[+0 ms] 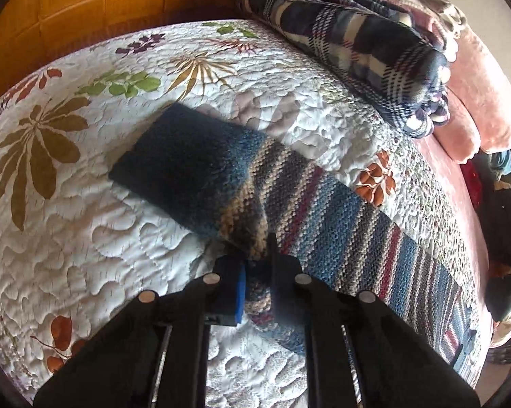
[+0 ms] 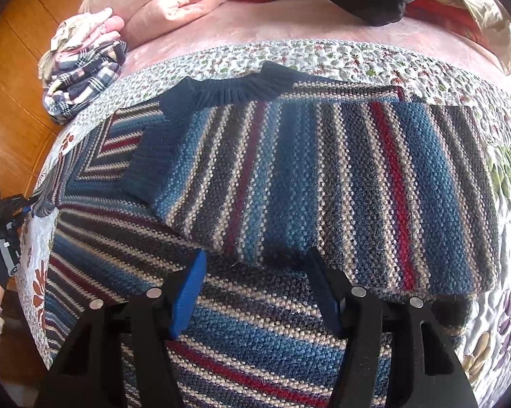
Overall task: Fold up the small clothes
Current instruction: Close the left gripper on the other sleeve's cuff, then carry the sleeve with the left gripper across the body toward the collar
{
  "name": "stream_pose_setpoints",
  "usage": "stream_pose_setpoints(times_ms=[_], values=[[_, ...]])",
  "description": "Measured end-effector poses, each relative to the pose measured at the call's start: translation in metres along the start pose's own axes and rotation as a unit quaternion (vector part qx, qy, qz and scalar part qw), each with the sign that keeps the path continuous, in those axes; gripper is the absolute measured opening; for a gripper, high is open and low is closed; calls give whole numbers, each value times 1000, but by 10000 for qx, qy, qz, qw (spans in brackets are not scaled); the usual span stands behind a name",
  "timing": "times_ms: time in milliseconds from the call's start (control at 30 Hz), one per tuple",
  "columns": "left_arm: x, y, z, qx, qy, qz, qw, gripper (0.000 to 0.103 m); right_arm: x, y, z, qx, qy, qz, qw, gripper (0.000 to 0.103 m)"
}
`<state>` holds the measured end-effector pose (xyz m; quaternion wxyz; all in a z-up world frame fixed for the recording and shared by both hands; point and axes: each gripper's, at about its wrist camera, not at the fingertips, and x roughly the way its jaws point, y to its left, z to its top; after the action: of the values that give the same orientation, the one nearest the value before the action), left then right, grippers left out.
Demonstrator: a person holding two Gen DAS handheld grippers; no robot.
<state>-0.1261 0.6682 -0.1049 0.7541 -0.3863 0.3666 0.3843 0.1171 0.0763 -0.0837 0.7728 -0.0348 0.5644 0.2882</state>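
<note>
Pinched knit fills the foreground of the left wrist view: the left gripper [image 1: 257, 282] is clamped on a bunched edge of the striped sweater [image 2: 289, 176], at the base of a sleeve whose dark blue cuff [image 1: 174, 156] lies out toward 11 o'clock on the quilt. In the right wrist view the right gripper [image 2: 255, 289] hangs with its jaws spread wide just above the sweater's body, gripping nothing. One sleeve [image 2: 391, 187] is already laid across the chest, running from 9 to 3 o'clock, with the dark ribbed collar [image 2: 228, 91] at 12 o'clock.

The sweater lies flat on the floral quilt [image 1: 68, 204] covering the bed, its far shoulder close to the quilt's edge.

Judging from this, the main risk is drag. The left hold takes only a small bunch of loose, stretchy knit, so a quick lift could let the wool slip from the pads, or haul the whole body sideways and undo the sleeve already folded. With the right gripper pinning nothing, no anchor resists that pull. The heavy cuff could also flop short and crease the fold.

Further out, a folded plaid blanket [image 1: 357, 44] at 1 o'clock sits near enough to snag a swung sleeve, with pink bedding [image 1: 476, 108] behind it.
</note>
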Motion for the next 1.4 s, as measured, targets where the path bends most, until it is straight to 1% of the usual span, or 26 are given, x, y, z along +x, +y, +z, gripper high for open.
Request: stream_pose_setpoints(times_ms=[133,300,367,533,667,767,900,1067,1233,1300,1400], values=[[-22,-30,-6,357,-221,-253,9988,8,-11,-3,-1,25,-102,20,9999,61],[-46,-80,-22,724,-287,-783,9939,8,-20,-7,-1,48,-199,22,9998,61],[-54,-102,-33,845,-286,-1026,9907,8,-22,-10,-2,54,-217,5,9997,61],[-70,-158,-61,1303,-293,-1543,9790,8,-26,-16,-3,70,-238,-45,9997,61],[-74,-198,-85,1557,-192,-1905,9691,8,-28,-20,-4,88,-260,-62,9996,61],[-72,-223,-102,1778,-143,-2055,9623,8,-28,-22,-4,85,-265,-47,9996,61],[-67,-251,-127,1956,-60,-2186,9560,8,-27,-20,-4,38,-267,-82,9996,61],[-49,-269,-153,1918,159,-2255,9551,8,-22,-20,-4,59,-228,-56,9997,61],[-23,-276,-179,1977,434,-2111,9563,8,-16,-24,-6,93,-139,-74,9998,61],[-9,-276,-188,1986,615,-2015,9572,8,-13,-25,-7,106,-88,-90,9999,61],[13,-274,-199,2052,989,-1802,9569,9,-8,-26,-8,135,-5,-105,9999,61]])
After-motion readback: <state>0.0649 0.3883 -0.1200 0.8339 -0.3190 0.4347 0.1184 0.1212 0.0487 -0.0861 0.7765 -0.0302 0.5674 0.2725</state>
